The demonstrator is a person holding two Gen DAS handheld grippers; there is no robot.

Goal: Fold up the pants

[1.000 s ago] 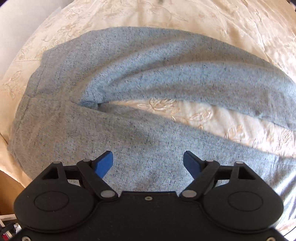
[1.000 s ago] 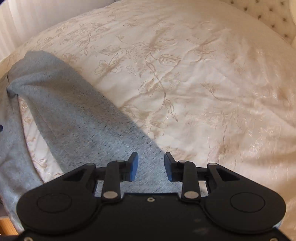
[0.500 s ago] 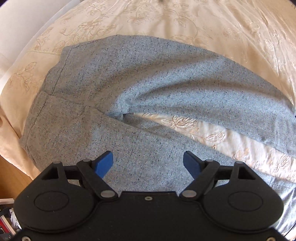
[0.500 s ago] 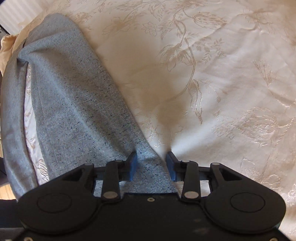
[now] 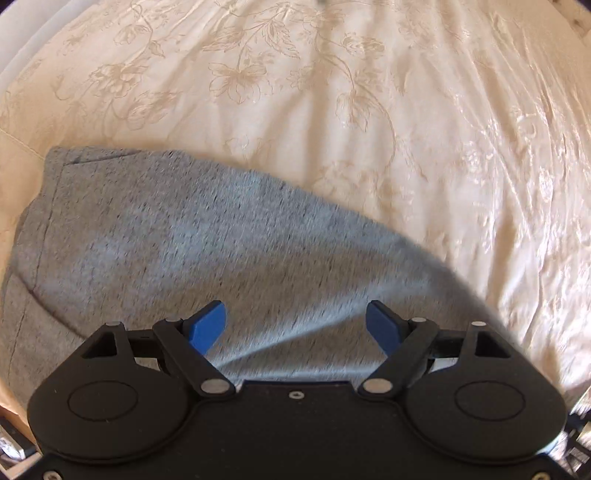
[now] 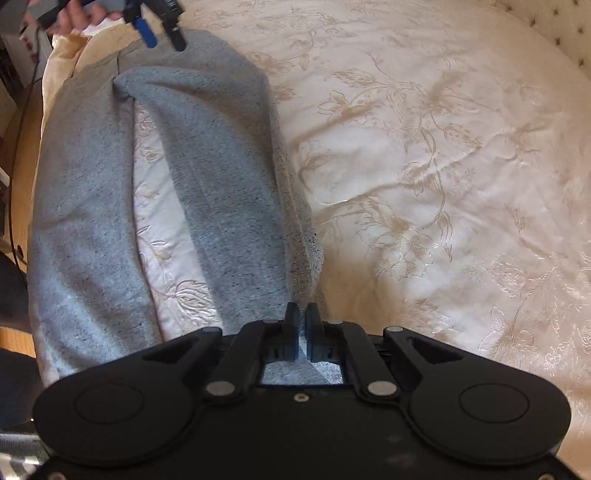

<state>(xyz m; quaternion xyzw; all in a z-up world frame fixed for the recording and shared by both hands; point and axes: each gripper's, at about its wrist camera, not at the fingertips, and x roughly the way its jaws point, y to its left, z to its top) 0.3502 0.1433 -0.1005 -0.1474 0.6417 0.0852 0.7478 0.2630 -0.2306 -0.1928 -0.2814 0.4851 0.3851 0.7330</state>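
Grey speckled pants (image 6: 221,184) lie on a cream bedspread with their two legs apart, the waist at the far end. My right gripper (image 6: 302,308) sits at the outer edge of the right-hand leg near its hem. Its jaws are closing, and a fold of the grey fabric is pinched between them. My left gripper (image 5: 295,308) hangs open above the upper part of the pants (image 5: 184,240), pointing down with nothing between its blue fingers (image 5: 208,325). In the right wrist view the left gripper (image 6: 162,40) shows at the waist end, held by a hand (image 6: 79,14).
The cream flowered bedspread (image 6: 443,147) stretches wide to the right of the pants, and it also fills the far part of the bedspread (image 5: 369,110) in the left wrist view. A wooden floor (image 6: 22,147) runs along the bed's left edge. A tufted headboard (image 6: 554,22) shows far right.
My right gripper's jaws went from apart around the leg's edge to pinched on it. My left gripper slid across the pants toward the far leg, staying open.
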